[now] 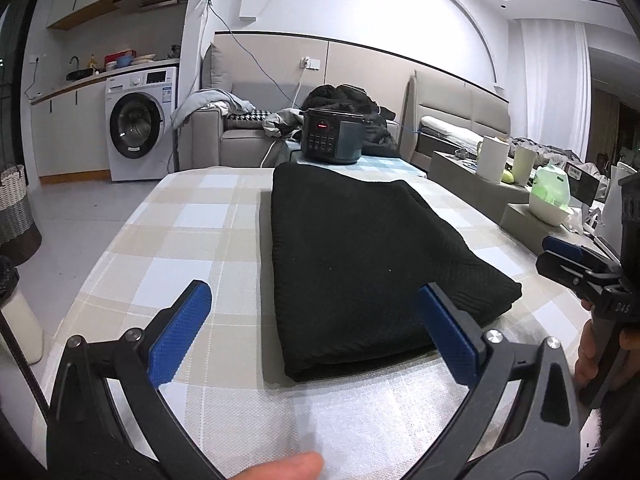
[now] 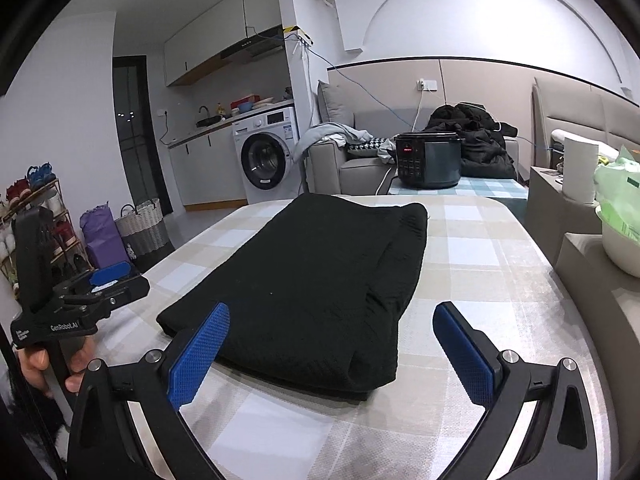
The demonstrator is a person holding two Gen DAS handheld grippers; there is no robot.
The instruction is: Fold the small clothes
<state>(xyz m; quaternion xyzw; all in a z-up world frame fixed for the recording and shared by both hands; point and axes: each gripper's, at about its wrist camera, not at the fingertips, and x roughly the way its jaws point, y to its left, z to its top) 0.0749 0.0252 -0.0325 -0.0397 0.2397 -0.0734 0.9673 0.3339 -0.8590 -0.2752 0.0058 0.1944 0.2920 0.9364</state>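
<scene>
- A folded black garment (image 1: 360, 264) lies flat on our checked tablecloth (image 1: 192, 220).
- Our left gripper (image 1: 316, 328) and right gripper (image 2: 332, 344) hover at its near edge, both spread wide, holding nothing.
- A cooker (image 1: 332, 136) stands behind.

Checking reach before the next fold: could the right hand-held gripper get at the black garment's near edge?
Probably yes: the right hand-held gripper is open, the black garment lies just ahead, nothing between.
</scene>
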